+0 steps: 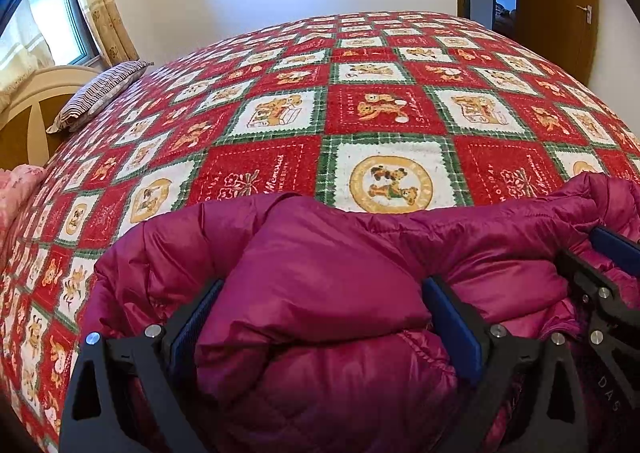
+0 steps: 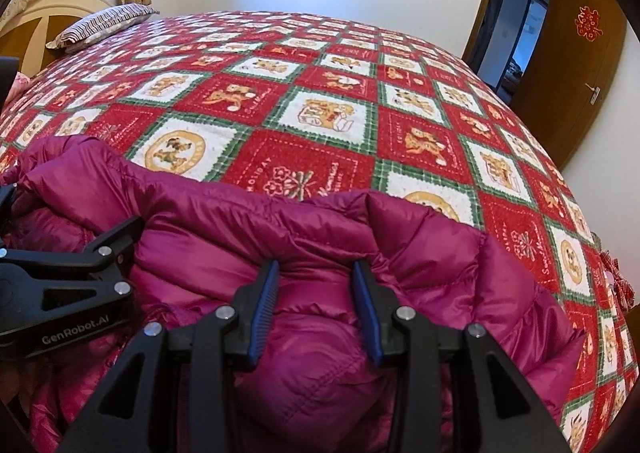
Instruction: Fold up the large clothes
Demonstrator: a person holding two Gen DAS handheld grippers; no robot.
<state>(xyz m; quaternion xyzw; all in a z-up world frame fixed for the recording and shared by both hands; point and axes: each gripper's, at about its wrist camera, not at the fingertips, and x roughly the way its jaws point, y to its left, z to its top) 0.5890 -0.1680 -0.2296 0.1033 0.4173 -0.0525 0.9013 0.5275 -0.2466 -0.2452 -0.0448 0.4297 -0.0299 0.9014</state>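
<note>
**Operator:** Where was the garment, and in what condition?

**Inspector:** The magenta down jacket [image 1: 340, 293] lay bunched along the lower edge of both views, on the red-and-white patchwork bedspread [image 1: 384, 113]. Its upper edge formed an uneven ridge. No flat, squared fold was visible.

**Operator:** State of the tools?

**Inspector:** The left gripper [image 1: 324, 317] had its blue pads set wide, with a thick roll of padded fabric filling the gap and touching both pads; it appeared clamped on the jacket. The right gripper [image 2: 316, 313], lower centre of its own view, had its pads set narrower and pinched a ridge of the same jacket.

**Operator:** Progress assessment?

**Inspector:** Judged early to middle. The garment was gathered and gripped at two points, but folding remained: laying it flat, bringing sides or sleeves in, and doubling it over. Most of the bedspread in the upper frame was available. The striped pillow [image 2: 104, 25] at upper left was well apart.
</note>
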